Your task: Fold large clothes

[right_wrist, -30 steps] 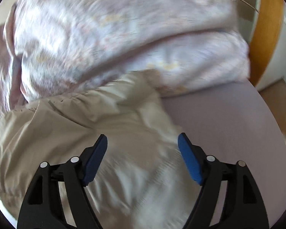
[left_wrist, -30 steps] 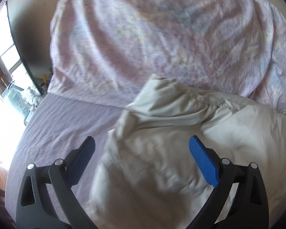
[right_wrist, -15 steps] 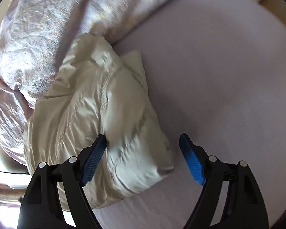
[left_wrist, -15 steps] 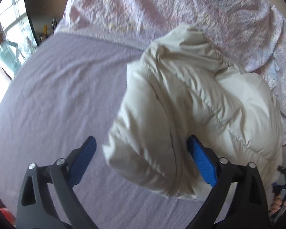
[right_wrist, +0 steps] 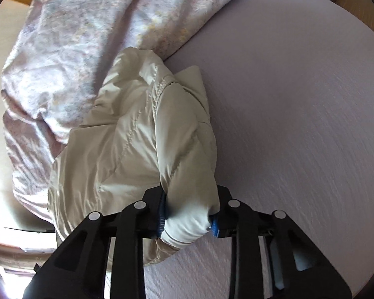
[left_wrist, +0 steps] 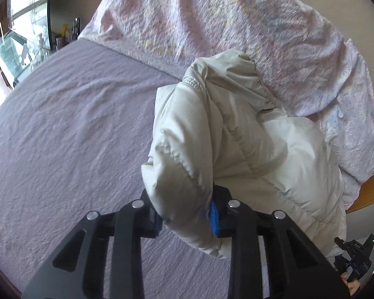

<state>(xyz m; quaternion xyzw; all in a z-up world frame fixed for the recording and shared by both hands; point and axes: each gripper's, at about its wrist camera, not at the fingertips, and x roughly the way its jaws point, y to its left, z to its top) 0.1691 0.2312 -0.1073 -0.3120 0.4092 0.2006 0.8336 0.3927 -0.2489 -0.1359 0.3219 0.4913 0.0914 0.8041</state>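
Left wrist view: the left claw (left_wrist: 185, 216), its jaws just closed, pinches a puffy fold of the jacket (left_wrist: 239, 134), which lies ahead on the bed (left_wrist: 69, 129), the duvet (left_wrist: 212, 17) beyond.

Right wrist view: the right claw (right_wrist: 188, 218), jaws likewise just closed, grips the jacket's (right_wrist: 137, 134) near end.

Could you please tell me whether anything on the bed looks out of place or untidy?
The cream puffy quilted jacket lies bunched against the crumpled pink floral duvet, which is heaped at one end of the lilac bedsheet. Nothing looks spilled or damaged.
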